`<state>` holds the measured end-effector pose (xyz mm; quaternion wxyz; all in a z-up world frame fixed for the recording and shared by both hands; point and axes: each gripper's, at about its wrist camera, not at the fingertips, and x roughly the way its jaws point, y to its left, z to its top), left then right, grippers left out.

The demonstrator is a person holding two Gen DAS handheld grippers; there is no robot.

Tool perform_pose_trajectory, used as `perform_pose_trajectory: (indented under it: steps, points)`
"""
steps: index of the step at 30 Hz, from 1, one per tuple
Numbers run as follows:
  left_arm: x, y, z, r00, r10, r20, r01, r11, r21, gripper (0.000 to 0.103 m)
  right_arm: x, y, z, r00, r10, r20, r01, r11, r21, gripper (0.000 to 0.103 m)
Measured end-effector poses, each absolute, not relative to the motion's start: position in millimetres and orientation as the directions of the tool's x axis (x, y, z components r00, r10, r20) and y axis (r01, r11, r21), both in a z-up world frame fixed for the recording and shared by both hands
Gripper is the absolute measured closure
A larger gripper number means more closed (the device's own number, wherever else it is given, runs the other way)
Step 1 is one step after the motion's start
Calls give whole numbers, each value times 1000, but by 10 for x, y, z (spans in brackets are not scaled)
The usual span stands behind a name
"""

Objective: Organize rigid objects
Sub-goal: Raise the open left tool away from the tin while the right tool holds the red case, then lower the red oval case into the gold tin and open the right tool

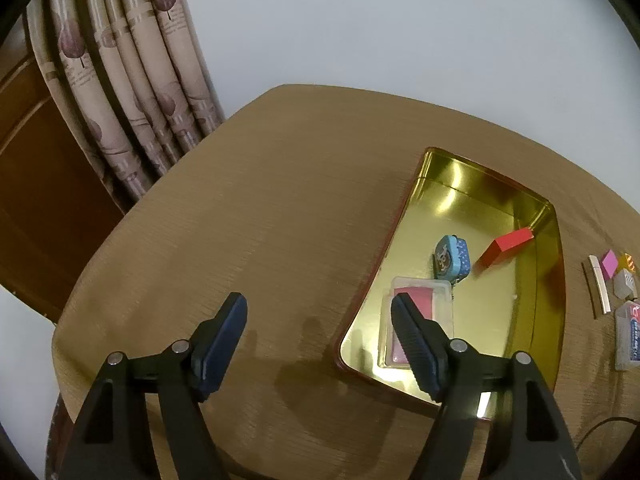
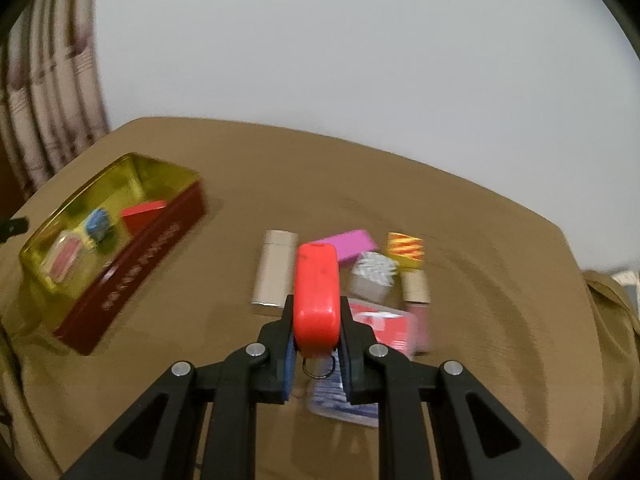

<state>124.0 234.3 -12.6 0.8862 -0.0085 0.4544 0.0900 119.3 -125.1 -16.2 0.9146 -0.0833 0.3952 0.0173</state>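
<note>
red case point(image 2: 316, 296) clamped between right tool point(image 2: 316, 320) fingers

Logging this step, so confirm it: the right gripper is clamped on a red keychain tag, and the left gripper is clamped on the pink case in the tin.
Wrong about the left gripper. The left wrist view shows it open and holding nothing, its fingers wide apart; the pink case lies in the tin. The right gripper is indeed clamped on the red keychain tag.
</note>
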Motion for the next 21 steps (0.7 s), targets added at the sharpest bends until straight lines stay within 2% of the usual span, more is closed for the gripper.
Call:
perform_pose_trajectory:
  steps: [10,21]
  points:
    - [1268,2411,-133,564,154,-811,-186,981,57,30,1250,-539,-116,673,108,-732,-258,962,-95,86]
    - [1323,2683,-188,524,154,-838,-285,959,-2,30,1418,193,23,659,199,-725,-382,919,-95,86]
